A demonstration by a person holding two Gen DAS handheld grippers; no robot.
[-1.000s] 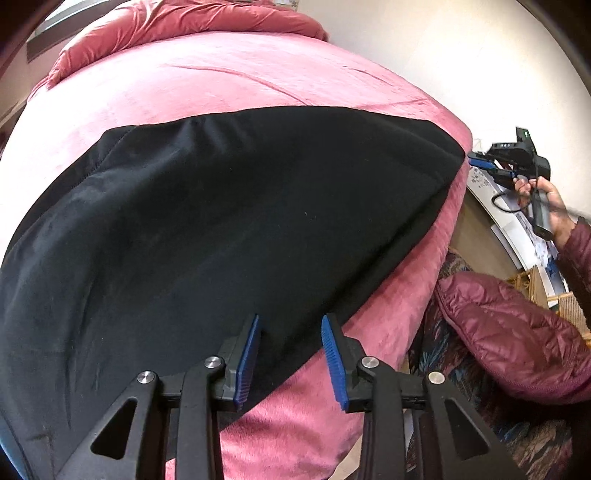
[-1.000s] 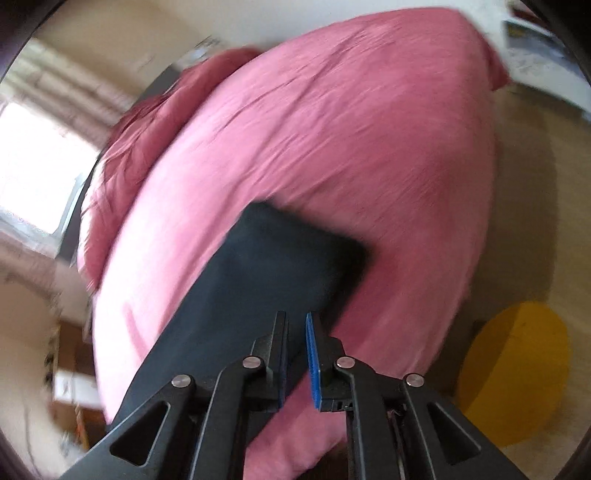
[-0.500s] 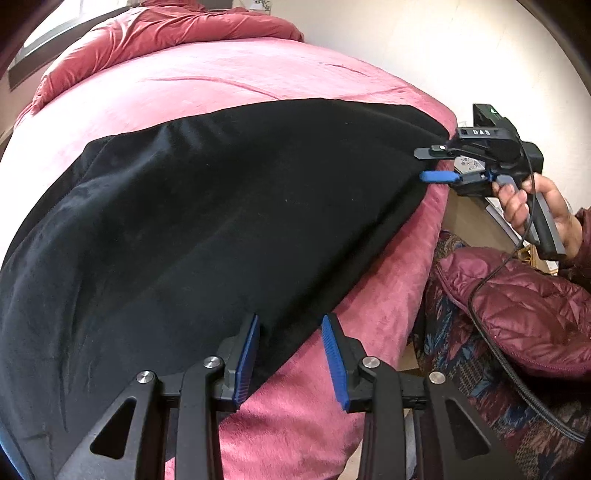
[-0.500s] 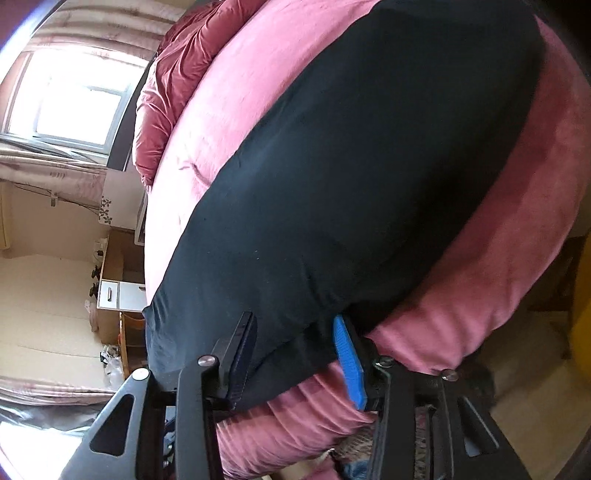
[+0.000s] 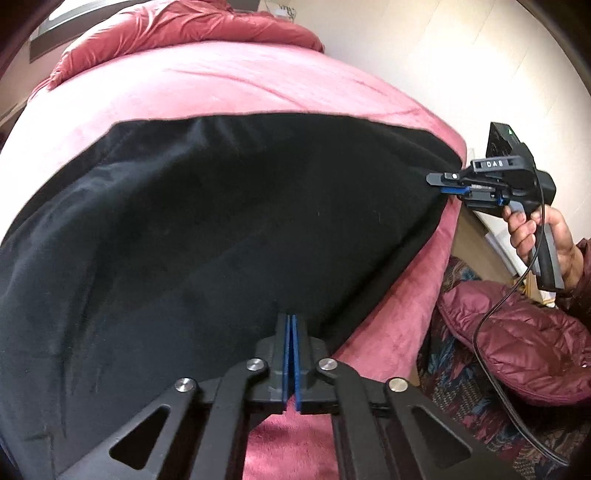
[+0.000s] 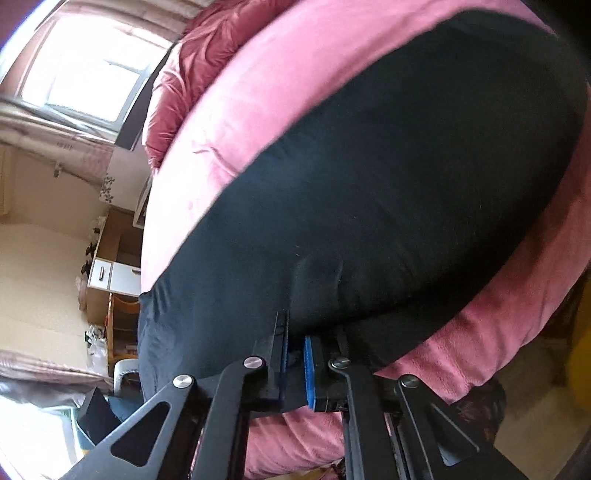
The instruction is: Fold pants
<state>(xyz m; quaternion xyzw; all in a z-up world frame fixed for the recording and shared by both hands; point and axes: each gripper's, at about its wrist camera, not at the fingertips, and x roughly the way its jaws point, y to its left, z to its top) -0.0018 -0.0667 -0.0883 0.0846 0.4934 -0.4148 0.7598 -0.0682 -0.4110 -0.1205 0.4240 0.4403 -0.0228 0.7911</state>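
Observation:
The black pants lie spread flat across the pink bed cover. My left gripper is shut on the near edge of the pants. My right gripper shows in the left wrist view at the far right corner of the pants, closed on the fabric there. In the right wrist view the pants fill the middle, and my right gripper has its jaws nearly closed with dark fabric pinched between the blue pads.
A red duvet is bunched at the head of the bed. A maroon puffer jacket lies off the bed's right side. A window and a white drawer unit stand beyond the bed.
My left gripper closed onto the near edge of the pants. My right gripper moved in to the pants' corner and closed its jaws on the fabric.

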